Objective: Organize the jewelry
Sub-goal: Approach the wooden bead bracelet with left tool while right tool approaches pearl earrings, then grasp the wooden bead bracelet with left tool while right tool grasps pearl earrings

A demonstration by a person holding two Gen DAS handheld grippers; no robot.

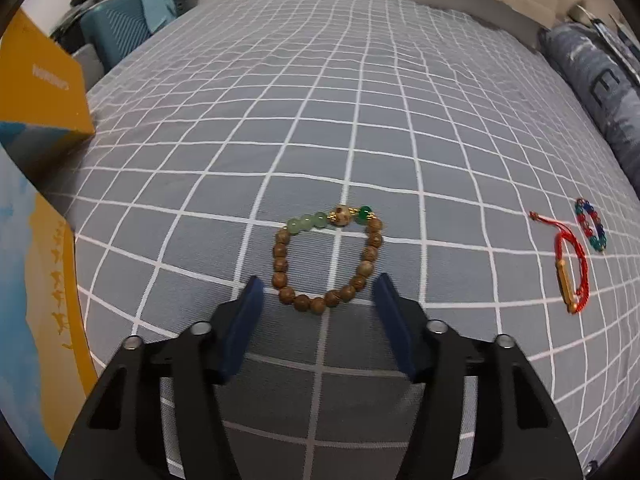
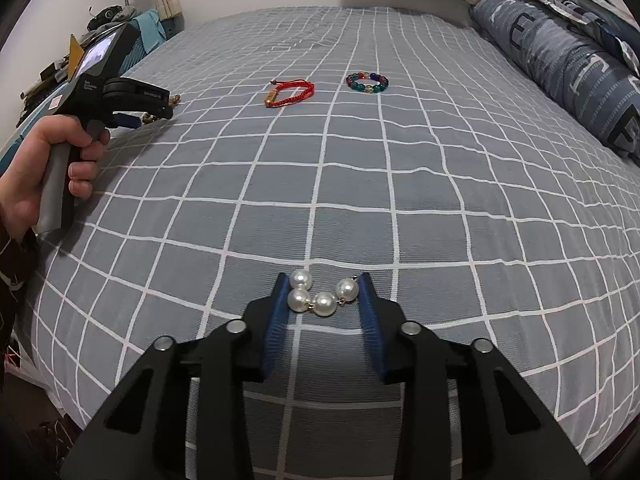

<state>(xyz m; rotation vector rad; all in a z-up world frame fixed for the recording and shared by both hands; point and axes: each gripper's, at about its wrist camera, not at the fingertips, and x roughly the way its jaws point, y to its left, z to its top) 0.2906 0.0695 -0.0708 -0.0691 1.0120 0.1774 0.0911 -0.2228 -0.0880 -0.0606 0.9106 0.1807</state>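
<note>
A brown wooden-bead bracelet (image 1: 326, 256) with pale green beads lies flat on the grey checked bedspread (image 1: 320, 120). My left gripper (image 1: 320, 282) is low over it. Its blue pads stand either side of the bracelet's near arc with a small gap on each side, so it is open. In the right wrist view, my right gripper (image 2: 325, 280) has its pads against a bunched string of white pearls (image 2: 320, 294) on the bedspread (image 2: 360, 184). A hand (image 2: 48, 160) at the far left holds the other tool.
A red cord bracelet (image 1: 572, 272) (image 2: 290, 90) and a multicoloured glass-bead bracelet (image 1: 592, 224) (image 2: 367, 82) lie further out on the bed. A yellow and blue box (image 1: 40, 92) stands at the left. A blue pillow (image 2: 560, 60) lines the right side.
</note>
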